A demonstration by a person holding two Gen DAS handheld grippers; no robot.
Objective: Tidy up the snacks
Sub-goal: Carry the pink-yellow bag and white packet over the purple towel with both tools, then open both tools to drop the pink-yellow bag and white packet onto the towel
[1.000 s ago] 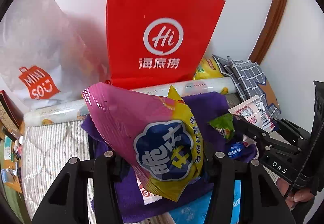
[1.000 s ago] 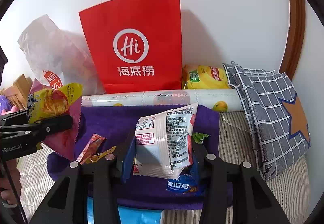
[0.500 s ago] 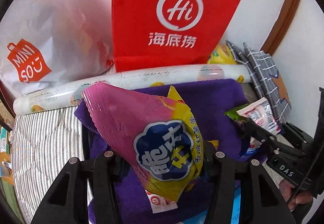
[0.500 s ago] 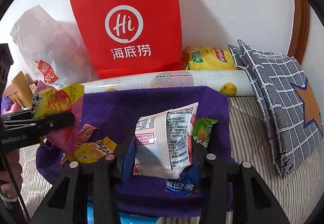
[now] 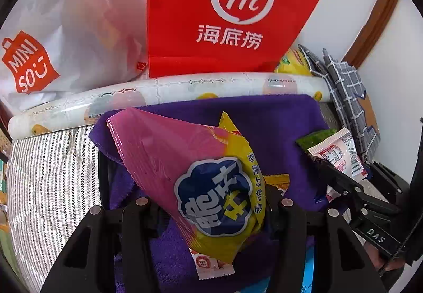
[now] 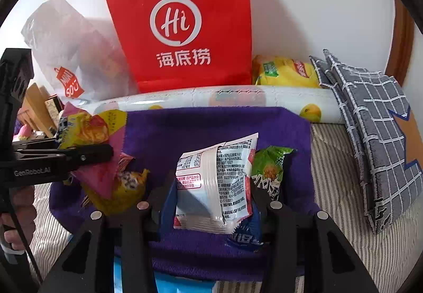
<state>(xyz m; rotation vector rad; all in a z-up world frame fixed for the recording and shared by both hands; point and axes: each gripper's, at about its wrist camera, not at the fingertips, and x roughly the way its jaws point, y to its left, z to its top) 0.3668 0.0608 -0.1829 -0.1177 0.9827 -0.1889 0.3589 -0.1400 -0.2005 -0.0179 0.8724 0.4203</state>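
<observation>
Purple cloth lies spread over the striped bed as a sorting patch, and both grippers hang above it, each with one packet. The left gripper has its jaws clenched on a pink and yellow snack bag, pinched near its lower end so the long sealed edge stands up and away from the camera. The right gripper grasps a white packet with a blue wrapper caught against it low down, so the pair probably travel together. Loose packets lie on the cloth: a green one just beside the right jaws and a yellow one under the left gripper. Behind, a red paper bag and a white plastic bag stand against the wall, propped by a rolled printed sheet; these seem the likely places for the snacks. Holding each packet by one end keeps the free end ready to drop in first.
</observation>
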